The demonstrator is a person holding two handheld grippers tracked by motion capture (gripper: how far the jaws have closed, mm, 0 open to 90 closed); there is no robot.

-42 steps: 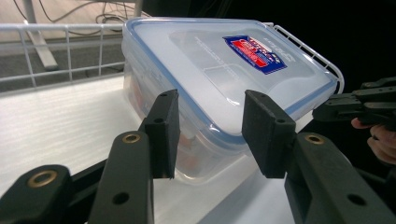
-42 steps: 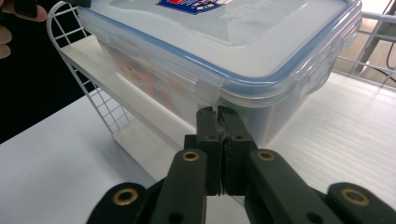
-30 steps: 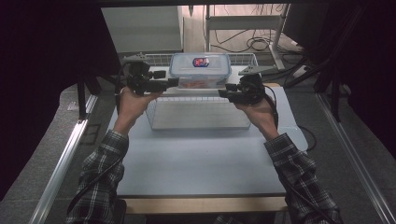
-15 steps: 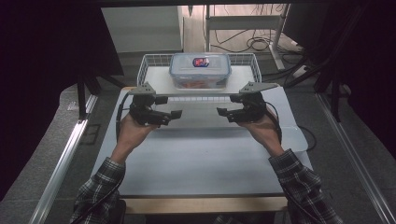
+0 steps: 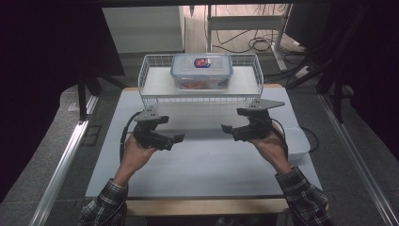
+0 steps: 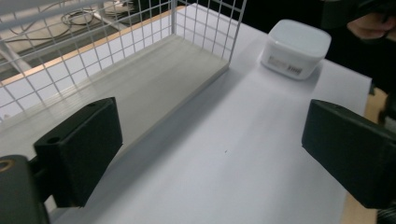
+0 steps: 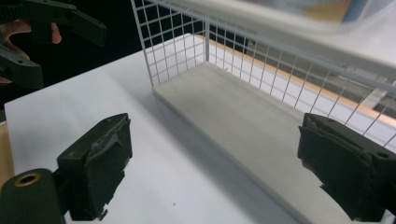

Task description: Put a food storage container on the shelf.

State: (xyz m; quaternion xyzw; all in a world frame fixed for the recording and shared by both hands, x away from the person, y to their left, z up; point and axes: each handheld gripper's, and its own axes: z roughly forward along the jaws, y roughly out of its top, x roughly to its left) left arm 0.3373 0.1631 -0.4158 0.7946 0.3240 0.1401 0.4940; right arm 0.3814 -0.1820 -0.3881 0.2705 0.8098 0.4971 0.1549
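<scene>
A clear lidded food container (image 5: 201, 70) with a blue-rimmed lid stands on the top shelf of a white wire rack (image 5: 151, 74) at the table's far side. My left gripper (image 5: 171, 129) hovers open and empty over the white mat, in front of the rack's left part. My right gripper (image 5: 234, 120) is open and empty too, in front of its right part. In the left gripper view the open jaws frame bare mat beside the rack's lower board (image 6: 140, 88). In the right gripper view the open jaws frame that lower board (image 7: 243, 116), and the container (image 7: 327, 11) is a blur above.
A small white lidded tub (image 5: 297, 141) sits on the mat at the right, behind my right wrist, and appears as a tub (image 6: 295, 49) in the left gripper view. The white mat (image 5: 207, 169) covers the table. Cables lie on the floor beyond the rack.
Both grippers have drawn back from the container's sides toward the person and lower over the mat. The container stays on the rack's top shelf.
</scene>
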